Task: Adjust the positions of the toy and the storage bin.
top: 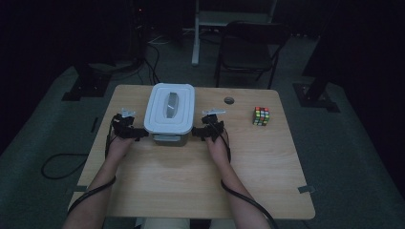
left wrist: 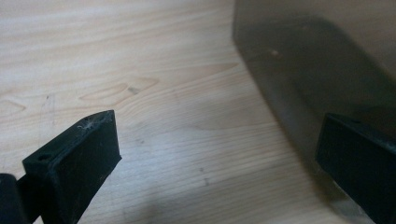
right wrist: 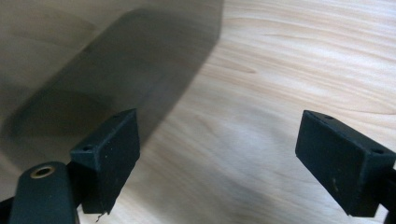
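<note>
2 grippers flank a white lidded container (top: 169,114) that sits toward the far middle of the wooden table (top: 191,186). The left gripper (top: 138,133) is at the container's left side, the right gripper (top: 197,133) at its right side, each just beside the lower wall under the overhanging lid rim.

From the left gripper view, the jaws stand wide apart with nothing between them but bare table; the container's translucent grey wall (left wrist: 317,60) rises just beside the right-hand jaw, though contact cannot be told. From the right gripper view, the jaws are likewise spread wide and hold nothing, and the container wall (right wrist: 93,60) looms beside the left-hand jaw.

A colourful puzzle cube (top: 261,116) stands well apart to the right, near the table's right edge. Open wood runs from the container to the near edge, crossed by both forearms.
</note>
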Demonstrator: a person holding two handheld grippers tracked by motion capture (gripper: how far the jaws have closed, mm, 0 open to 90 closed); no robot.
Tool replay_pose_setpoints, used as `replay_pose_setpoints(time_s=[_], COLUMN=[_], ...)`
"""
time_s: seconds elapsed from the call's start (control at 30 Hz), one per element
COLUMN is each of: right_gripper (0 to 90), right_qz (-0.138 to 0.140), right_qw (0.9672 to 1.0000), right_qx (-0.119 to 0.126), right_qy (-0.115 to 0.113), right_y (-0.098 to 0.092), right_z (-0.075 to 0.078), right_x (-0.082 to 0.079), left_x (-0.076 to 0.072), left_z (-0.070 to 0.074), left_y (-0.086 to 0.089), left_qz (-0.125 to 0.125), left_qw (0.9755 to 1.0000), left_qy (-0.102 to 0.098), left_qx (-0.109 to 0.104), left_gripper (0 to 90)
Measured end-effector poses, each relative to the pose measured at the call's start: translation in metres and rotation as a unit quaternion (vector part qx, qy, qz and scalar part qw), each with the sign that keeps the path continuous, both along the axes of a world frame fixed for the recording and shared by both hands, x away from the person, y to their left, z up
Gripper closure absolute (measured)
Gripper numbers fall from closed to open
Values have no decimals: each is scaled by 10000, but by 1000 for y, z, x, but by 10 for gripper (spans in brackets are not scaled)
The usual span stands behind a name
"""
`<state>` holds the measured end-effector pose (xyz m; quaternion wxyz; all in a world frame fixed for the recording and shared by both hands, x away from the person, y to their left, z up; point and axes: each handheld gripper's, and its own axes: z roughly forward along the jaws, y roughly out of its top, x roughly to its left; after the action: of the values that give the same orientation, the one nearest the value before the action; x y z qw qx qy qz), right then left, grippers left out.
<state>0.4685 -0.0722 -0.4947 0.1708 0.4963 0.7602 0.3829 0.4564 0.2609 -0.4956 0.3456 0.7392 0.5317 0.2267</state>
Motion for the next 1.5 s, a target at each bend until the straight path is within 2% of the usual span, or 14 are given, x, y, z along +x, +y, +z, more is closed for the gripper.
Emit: replay_pose_setpoints(time_s=[0.1, 0.27, 0.37, 0.47, 0.53, 0.63, 0.67, 0.73, 0.83, 1.03, 1.13, 1.33, 1.43, 1.5], right_gripper=[138, 137, 138, 139, 139, 150, 151, 152, 164, 181, 180, 192, 192, 192], right_qz=[-59, -117, -132, -81, -130, -123, -91, -91, -87, 32, 125, 191, 257, 273], right_qw=[10000, 9999, 9997, 9994, 9996, 9995, 9996, 9998, 9997, 9998, 9997, 9997, 9996, 9996], right_qx=[52, 96, 203, 320, 265, 268, 247, 162, 242, 208, 177, 167, 63, 105], right_qy=[31, -16, 94, 100, 31, 66, 42, -13, 12, 72, 60, 53, -4, 36], right_y=[-3, -3, -1, 1, 1, 0, -1, -3, -7, -15, -21, -31, -36, -41], right_z=[-2, -3, -2, 0, 1, 3, 3, 3, 4, 6, 5, 4, 4, 4], right_x=[5, 14, 19, 21, 21, 21, 20, 19, 17, 11, 6, -1, -6, -9], left_x=[8, 20, 24, 25, 25, 23, 23, 22, 20, 17, 14, 11, 10, 10], left_z=[-3, -4, -3, -2, -2, -2, -2, -1, 1, 3, 5, 5, 5, 5], left_y=[2, 0, -1, -3, -5, -8, -10, -15, -21, -29, -36, -46, -51, -56], left_qz=[120, 160, 142, 63, 66, 6, -47, -70, -92, -184, -263, -325, -379, -425], left_qw=[9998, 9998, 9998, 9999, 10000, 10000, 10000, 9999, 9997, 9994, 9988, 9985, 9983, 9981], left_qy=[10, 41, -101, -95, -25, 52, 57, 63, 47, 158, 116, 157, 191, 205], left_qx=[146, 146, 46, 26, -8, -24, -45, 77, 203, 243, 393, 402, 406, 406], left_gripper=[7, 6, 7, 7, 7, 7, 7, 7, 7, 17, 17, 17, 17, 17])
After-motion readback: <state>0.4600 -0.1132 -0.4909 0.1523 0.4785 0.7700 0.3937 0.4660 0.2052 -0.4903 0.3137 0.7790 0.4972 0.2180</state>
